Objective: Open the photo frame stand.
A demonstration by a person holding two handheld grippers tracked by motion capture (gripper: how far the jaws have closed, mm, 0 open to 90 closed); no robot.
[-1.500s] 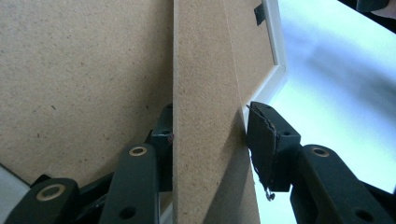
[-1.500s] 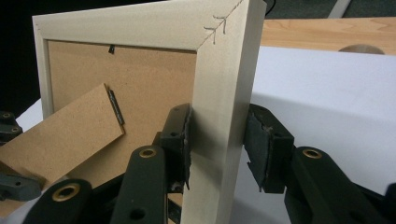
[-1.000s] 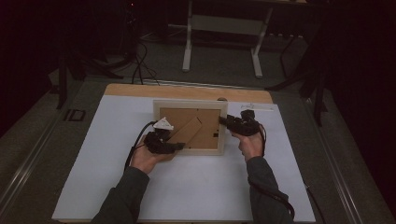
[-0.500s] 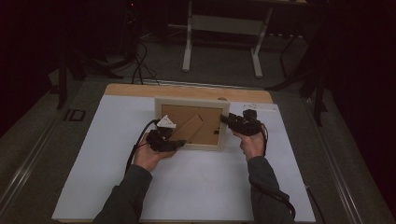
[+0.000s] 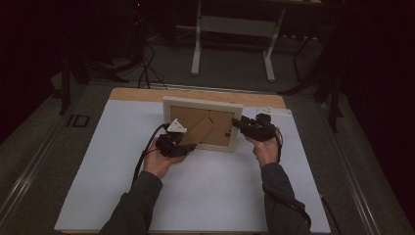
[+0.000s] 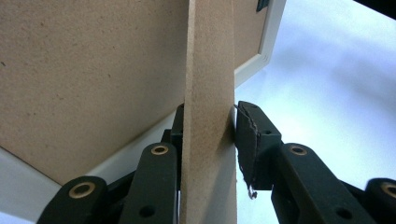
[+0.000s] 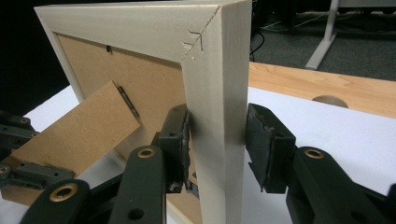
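White table (image 5: 210, 196), dark room; picture frame (image 5: 203, 104) upright, both grippers clamped.

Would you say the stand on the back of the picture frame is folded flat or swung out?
Swung out. The cardboard stand angles away from the picture frame, hinged at its top, with the left gripper clamped on its free end.

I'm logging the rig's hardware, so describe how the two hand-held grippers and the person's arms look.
Both the left gripper and the right gripper are black, with jointed linkage arms pinned by brass-coloured rivets and blocky black pads on the jaws. The left one carries a pale three-cornered plate on top. A black cable trails from the left gripper, another from the right. The person wears dark grey long sleeves.
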